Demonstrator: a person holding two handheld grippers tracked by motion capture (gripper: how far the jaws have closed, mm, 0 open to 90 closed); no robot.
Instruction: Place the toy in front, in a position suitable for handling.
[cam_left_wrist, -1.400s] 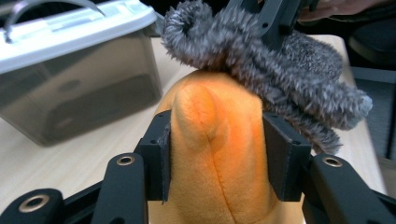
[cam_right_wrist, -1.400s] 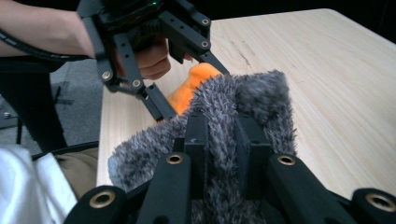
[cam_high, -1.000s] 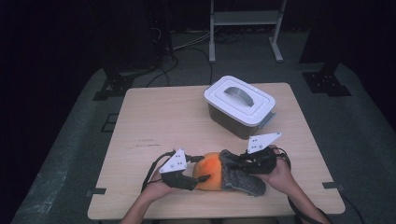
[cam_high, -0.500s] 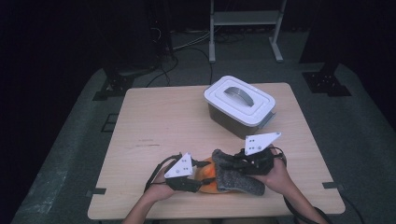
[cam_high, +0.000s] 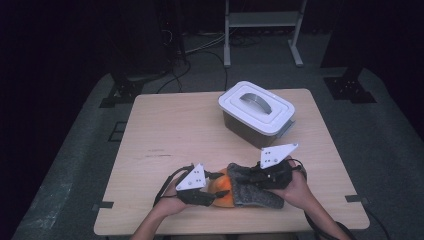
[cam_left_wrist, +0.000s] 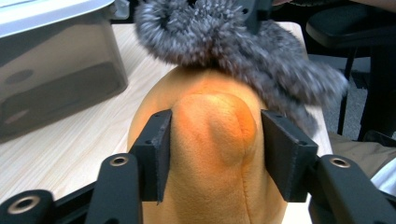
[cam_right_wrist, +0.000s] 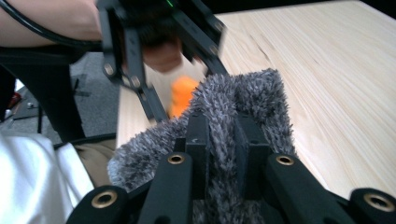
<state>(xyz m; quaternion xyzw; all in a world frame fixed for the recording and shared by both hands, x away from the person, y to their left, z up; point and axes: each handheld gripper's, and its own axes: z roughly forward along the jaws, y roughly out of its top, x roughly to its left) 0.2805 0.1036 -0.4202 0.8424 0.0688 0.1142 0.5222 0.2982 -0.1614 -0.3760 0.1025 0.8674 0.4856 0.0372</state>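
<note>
Tabletop (cam_high: 175, 130): orange plush (cam_left_wrist: 212, 140) between fingers (cam_left_wrist: 154, 158)

Orange plush toy (cam_left_wrist: 212, 140), grey fuzzy cover (cam_right_wrist: 243, 105), white-lidded box (cam_high: 256, 107), pale wooden table (cam_high: 170, 130).

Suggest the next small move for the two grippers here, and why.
Probably draw the right gripper slowly away, peeling the grey fuzzy cover off the orange plush. The left gripper pinches the plush, the right pinches a fold of grey fabric, which partly wraps it.
</note>
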